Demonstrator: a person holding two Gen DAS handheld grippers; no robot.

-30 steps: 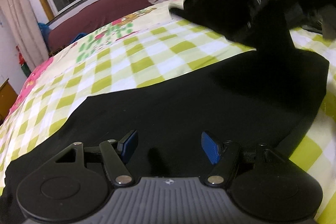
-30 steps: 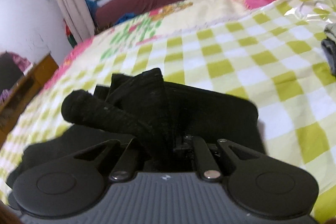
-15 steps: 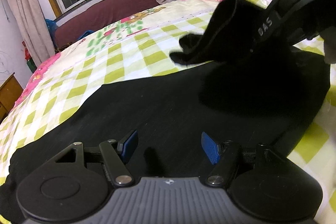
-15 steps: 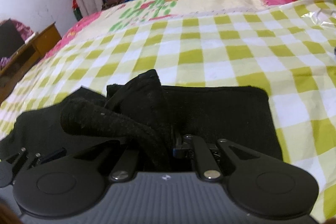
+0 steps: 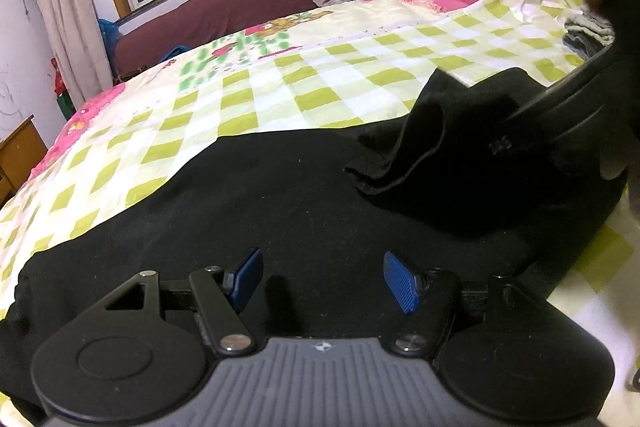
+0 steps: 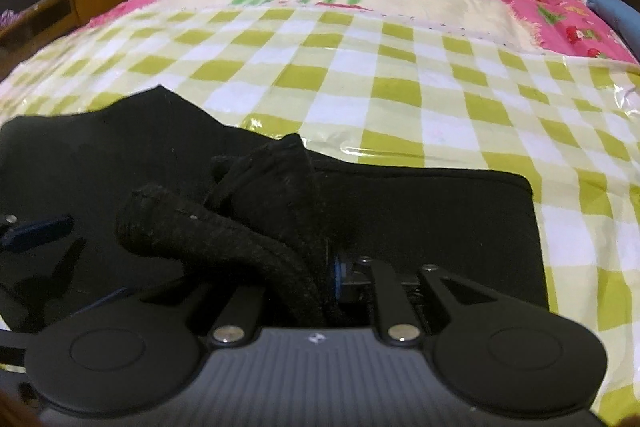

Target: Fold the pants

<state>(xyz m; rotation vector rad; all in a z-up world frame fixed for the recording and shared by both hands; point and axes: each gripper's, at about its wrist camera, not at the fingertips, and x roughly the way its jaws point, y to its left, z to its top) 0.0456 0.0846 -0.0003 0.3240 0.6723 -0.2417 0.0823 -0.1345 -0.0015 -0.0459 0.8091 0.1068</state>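
Pants [image 5: 280, 195], black, lie spread across the green-checked sheet [image 5: 320, 83] on the bed. Over at their far end the right gripper [image 6: 324, 287] pinches a bunched fold of the fabric, lifted off the rest. Nearer me, the left gripper [image 5: 320, 279] hovers just above the cloth, blue fingertips [image 5: 398, 279] spread apart.

Faint pale letters on the right gripper [image 5: 568, 131] — too blurred to read.

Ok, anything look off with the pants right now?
Only the bunched black pants fabric clamped in the right hand-held gripper: it is rumpled, not a flat fold. The left hand-held gripper is open over smooth cloth.
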